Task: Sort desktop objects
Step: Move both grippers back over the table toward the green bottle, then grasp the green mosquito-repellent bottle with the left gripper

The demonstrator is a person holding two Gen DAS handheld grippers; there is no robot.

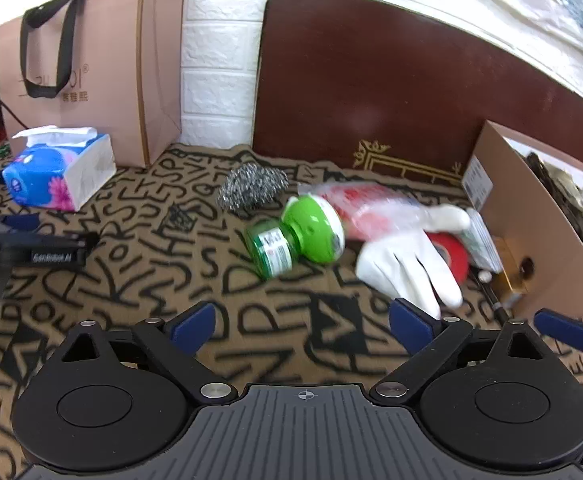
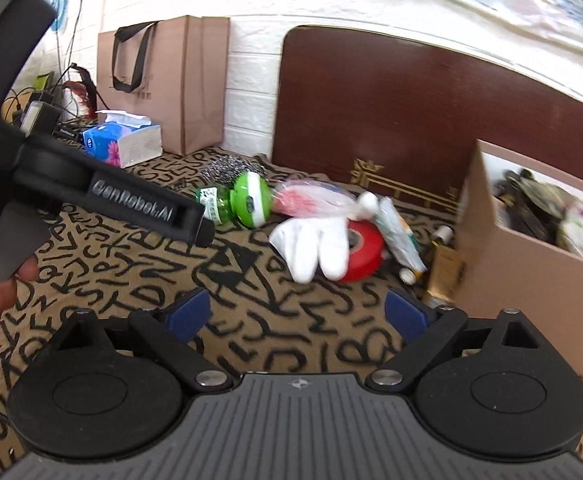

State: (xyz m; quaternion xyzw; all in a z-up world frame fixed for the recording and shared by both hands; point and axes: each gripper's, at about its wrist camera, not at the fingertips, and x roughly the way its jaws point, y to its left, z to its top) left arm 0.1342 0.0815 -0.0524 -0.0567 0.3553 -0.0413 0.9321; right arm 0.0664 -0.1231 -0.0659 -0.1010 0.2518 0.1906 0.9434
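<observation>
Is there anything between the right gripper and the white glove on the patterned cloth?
Nothing visible stands between them. The right gripper is open and empty, and only bare patterned cloth lies before the white glove. The glove itself lies partly over the red tape roll, so the tape sits behind it, not in front.
</observation>
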